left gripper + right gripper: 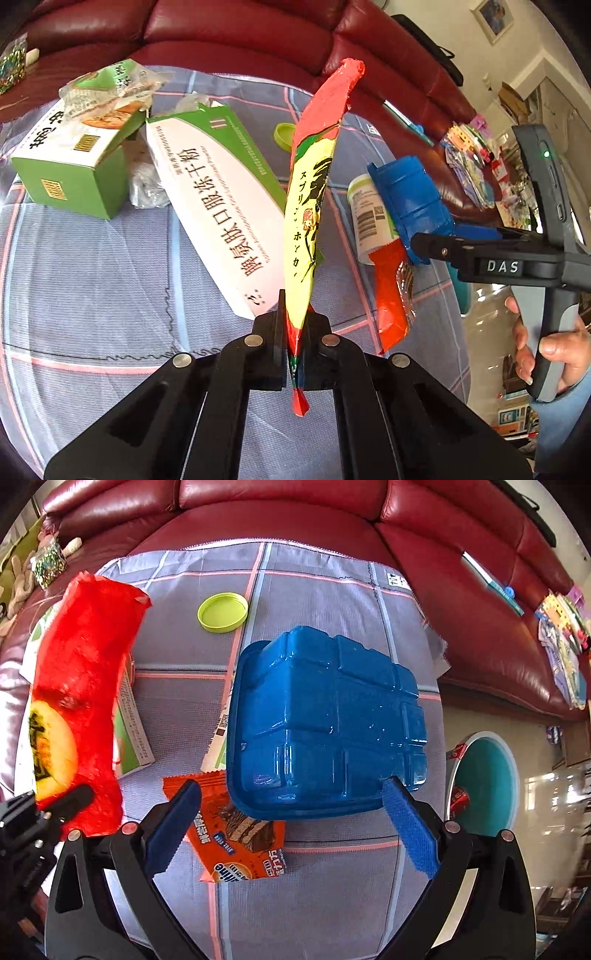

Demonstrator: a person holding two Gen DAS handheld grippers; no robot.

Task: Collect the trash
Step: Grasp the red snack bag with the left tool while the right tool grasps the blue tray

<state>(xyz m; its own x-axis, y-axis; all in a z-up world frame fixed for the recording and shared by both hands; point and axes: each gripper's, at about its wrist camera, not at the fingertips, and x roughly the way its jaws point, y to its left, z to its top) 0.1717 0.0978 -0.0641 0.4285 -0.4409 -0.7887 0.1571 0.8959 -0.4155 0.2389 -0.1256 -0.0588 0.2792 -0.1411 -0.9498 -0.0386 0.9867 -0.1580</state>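
My left gripper is shut on a red and yellow snack bag, held upright above the table; the bag also shows at the left of the right wrist view. My right gripper is open, its blue-padded fingers on either side of the near edge of an upturned blue plastic tray, which also shows in the left wrist view. An orange wafer wrapper lies under it. A white jar lies beside the tray.
A purple checked cloth covers the table. On it lie a long white and green box, a green box with plastic wrappers on top, and a lime lid. A red leather sofa stands behind. A teal bin is at the right.
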